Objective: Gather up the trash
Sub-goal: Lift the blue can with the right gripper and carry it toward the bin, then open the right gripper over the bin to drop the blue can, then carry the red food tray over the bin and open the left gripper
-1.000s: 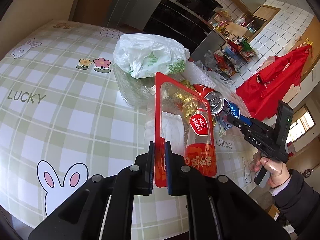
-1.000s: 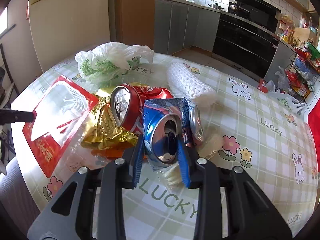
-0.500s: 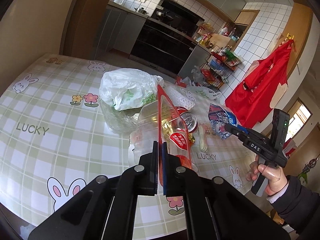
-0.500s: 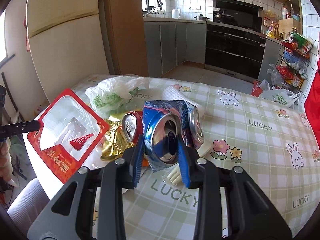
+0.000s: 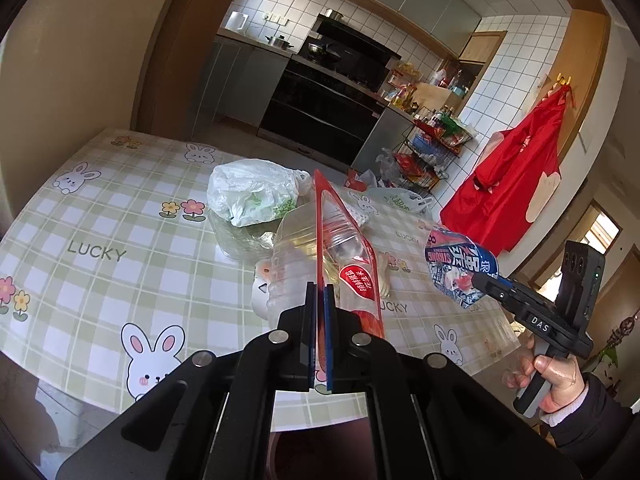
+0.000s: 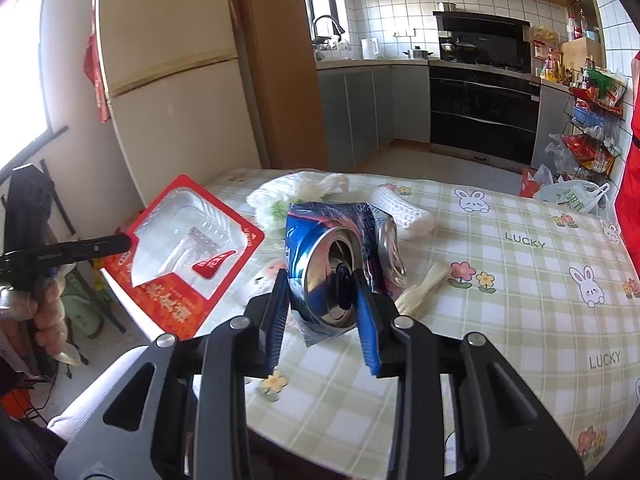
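A red-framed clear snack package (image 5: 348, 248) hangs edge-on above the checked table (image 5: 100, 220), with my left gripper (image 5: 320, 304) shut on its lower edge. In the right wrist view the same package (image 6: 188, 256) is held up at the left by the left gripper (image 6: 124, 242). My right gripper (image 6: 324, 312) is shut on a crushed blue can (image 6: 340, 264), which is lifted off the table (image 6: 520, 320). From the left wrist view the can (image 5: 460, 268) sits in the right gripper (image 5: 480, 280), held by a hand at the right.
A white plastic bag (image 5: 252, 196) and a clear plastic container (image 5: 240, 240) lie mid-table. A white knitted piece (image 6: 404, 212) and a pale wrapper (image 6: 420, 288) lie behind the can. A grey seat (image 6: 104, 380) stands at the table's near left edge. A fridge and kitchen units stand beyond.
Both grippers have risen and drawn back from the table, the left carrying the red package and the right carrying the blue can. The table items now look smaller and lower.
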The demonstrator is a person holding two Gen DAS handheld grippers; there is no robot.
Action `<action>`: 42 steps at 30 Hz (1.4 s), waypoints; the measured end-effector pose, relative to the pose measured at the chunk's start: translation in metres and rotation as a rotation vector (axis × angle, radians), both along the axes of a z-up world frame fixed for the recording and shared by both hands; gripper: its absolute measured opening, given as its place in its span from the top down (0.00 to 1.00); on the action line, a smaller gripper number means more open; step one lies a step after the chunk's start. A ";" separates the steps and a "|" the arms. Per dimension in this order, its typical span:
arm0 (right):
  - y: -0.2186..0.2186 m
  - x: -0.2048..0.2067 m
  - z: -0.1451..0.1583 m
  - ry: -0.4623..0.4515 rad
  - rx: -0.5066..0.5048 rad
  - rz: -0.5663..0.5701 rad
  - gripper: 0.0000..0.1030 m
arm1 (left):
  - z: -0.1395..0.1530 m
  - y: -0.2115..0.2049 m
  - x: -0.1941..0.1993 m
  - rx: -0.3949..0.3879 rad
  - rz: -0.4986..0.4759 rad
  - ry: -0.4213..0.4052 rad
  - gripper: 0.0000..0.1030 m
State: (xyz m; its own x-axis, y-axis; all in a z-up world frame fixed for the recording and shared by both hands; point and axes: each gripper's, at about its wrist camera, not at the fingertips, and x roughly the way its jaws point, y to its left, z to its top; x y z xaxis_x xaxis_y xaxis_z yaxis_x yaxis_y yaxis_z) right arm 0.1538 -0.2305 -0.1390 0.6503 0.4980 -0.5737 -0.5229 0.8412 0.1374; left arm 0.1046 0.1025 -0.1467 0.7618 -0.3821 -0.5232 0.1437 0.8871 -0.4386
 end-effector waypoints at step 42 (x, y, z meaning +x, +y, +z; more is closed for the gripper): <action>-0.011 -0.109 -0.003 0.086 0.062 -0.031 0.26 | -0.003 -0.030 -0.086 0.041 -0.128 0.036 0.97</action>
